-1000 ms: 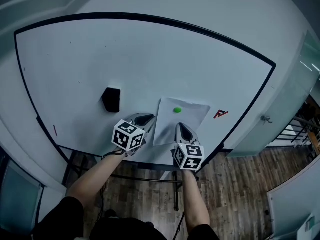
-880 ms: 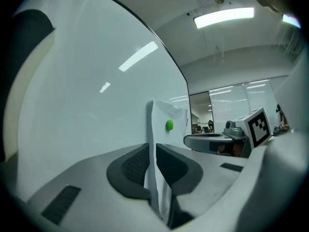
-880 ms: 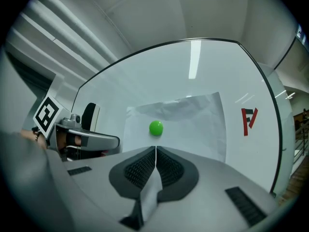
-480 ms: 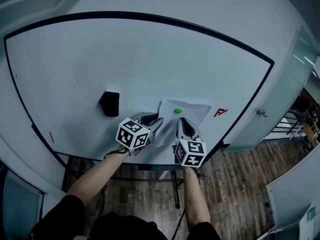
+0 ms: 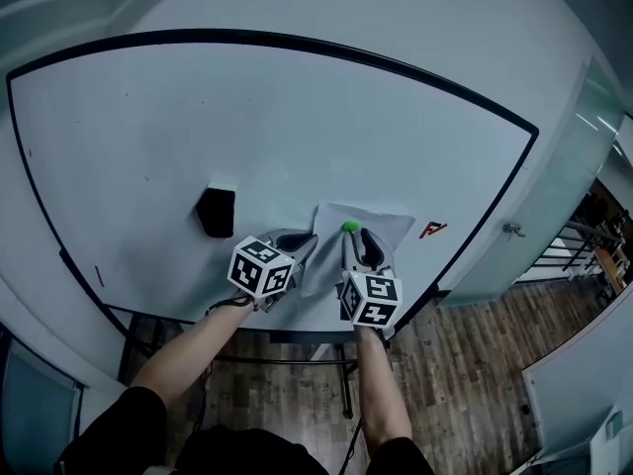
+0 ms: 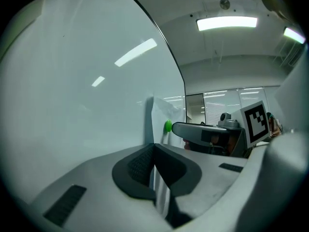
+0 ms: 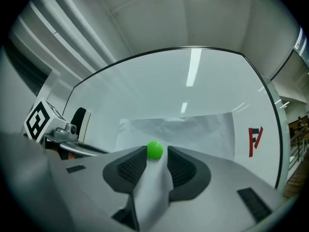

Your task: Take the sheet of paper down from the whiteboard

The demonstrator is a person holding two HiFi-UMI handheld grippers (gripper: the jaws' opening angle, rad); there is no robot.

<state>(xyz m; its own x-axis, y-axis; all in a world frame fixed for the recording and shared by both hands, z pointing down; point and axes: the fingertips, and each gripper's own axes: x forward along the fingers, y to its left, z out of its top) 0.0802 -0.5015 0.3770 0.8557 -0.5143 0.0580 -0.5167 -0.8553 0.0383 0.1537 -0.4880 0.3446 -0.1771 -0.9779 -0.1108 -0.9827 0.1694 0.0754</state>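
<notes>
Paper: we see the white sheet of paper lying flat on the lower right part of the large black-framed whiteboard. A small round green magnet pins it near its top edge.
Left tongs: the left gripper is clamped on the paper's left edge. Only its own view shows us the thin sheet pinched between pads pressed together.
Right tongs: the right gripper has its jaws opening. In its own view we see the magnet between the jaw tips, a pad on either side, with the paper behind.
Head view: from above, the two grippers cover the paper's lower half.
Other things: a black rectangular eraser sticks to the board left of the grippers. A red printed mark sits just right of the paper. We find both in the right gripper view and neither in the left.
</notes>
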